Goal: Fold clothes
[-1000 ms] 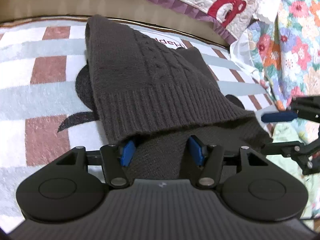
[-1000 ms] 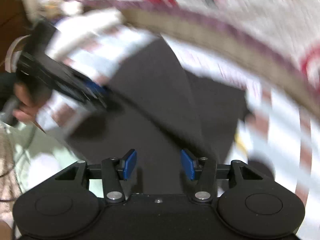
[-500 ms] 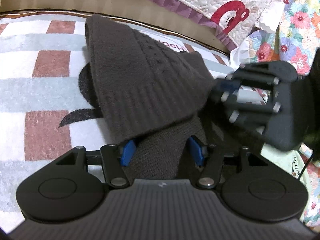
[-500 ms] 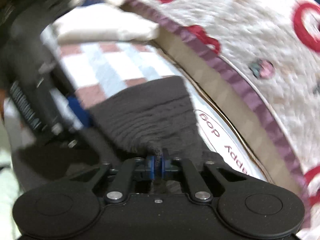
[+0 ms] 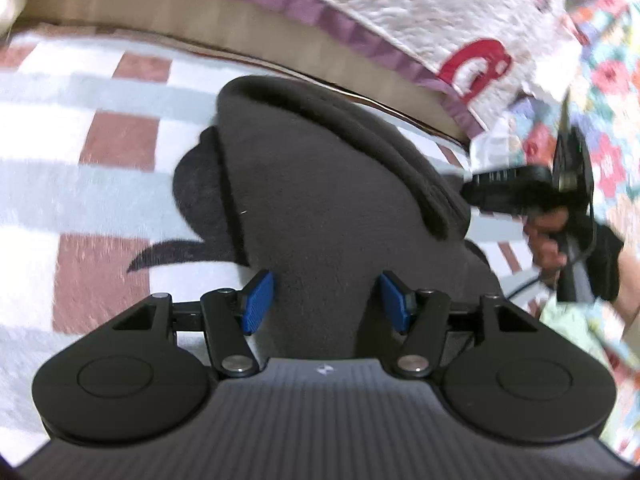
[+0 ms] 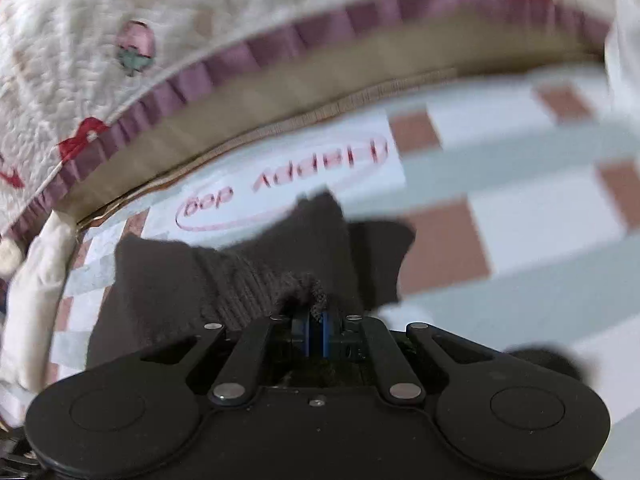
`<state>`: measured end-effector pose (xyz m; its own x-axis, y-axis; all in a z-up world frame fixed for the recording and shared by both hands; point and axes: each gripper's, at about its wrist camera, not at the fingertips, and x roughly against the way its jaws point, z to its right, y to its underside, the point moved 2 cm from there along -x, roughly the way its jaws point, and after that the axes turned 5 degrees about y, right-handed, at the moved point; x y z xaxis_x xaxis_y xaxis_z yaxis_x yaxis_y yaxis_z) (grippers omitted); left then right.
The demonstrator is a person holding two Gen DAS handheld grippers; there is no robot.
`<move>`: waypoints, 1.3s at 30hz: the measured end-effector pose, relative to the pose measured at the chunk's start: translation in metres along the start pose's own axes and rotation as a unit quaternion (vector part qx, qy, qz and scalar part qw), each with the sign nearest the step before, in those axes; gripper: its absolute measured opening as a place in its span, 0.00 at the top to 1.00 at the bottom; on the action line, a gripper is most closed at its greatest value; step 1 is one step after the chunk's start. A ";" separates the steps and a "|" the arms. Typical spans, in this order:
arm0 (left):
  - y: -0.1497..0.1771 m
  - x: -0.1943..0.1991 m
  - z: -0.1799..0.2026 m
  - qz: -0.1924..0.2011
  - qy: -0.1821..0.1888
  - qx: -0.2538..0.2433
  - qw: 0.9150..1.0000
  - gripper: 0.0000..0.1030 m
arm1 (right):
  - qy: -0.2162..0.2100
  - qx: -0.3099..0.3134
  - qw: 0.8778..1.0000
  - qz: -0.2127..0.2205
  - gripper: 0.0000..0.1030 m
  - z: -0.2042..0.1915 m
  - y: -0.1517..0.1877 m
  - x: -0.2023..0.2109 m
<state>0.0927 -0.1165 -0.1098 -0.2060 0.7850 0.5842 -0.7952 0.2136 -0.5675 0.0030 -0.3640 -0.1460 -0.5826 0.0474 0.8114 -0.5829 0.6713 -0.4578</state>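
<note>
A dark brown knit sweater (image 5: 320,184) lies on the checked blanket (image 5: 100,152). My left gripper (image 5: 326,304) has its blue pads (image 5: 258,304) pressed on a thick bunch of the sweater's near edge. My right gripper (image 6: 316,320) is shut on the sweater's ribbed edge (image 6: 248,292), which bunches up over its pads. In the left wrist view the right gripper (image 5: 472,192) sits at the right, held by a hand (image 5: 548,240), with a rolled fold of the sweater (image 5: 432,196) stretched toward it. Both views are motion-blurred.
A quilted cover with a purple frill (image 5: 360,12) and a tan band runs along the far side of the blanket. Floral fabric (image 5: 608,80) lies at the right. A red "Happy dog" print (image 6: 288,176) shows beyond the sweater. A white cushion (image 6: 44,280) is at the left.
The right gripper came in from the right, closed on the sweater's ribbed edge and swung away to the right with it, rolling as it went. The left gripper kept its hold in place.
</note>
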 end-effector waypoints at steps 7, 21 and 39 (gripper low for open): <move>-0.004 -0.014 -0.010 -0.003 0.015 0.030 0.999 0.44 | 0.054 0.121 0.990 0.047 0.70 -0.021 -0.002 0.018; -0.007 -0.013 -0.016 -0.004 0.031 0.047 0.998 0.44 | 0.058 0.474 0.873 0.095 0.42 -0.109 0.058 0.030; -0.008 -0.009 -0.021 -0.008 0.037 0.056 0.998 0.44 | 0.049 0.019 0.993 0.108 0.75 -0.007 -0.094 -0.002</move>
<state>0.1125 -0.1131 -0.1226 -0.1534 0.8239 0.5456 -0.8572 0.1637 -0.4883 0.0629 -0.4226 -0.1020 -0.6399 0.2600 0.7232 -0.4723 0.6093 -0.6369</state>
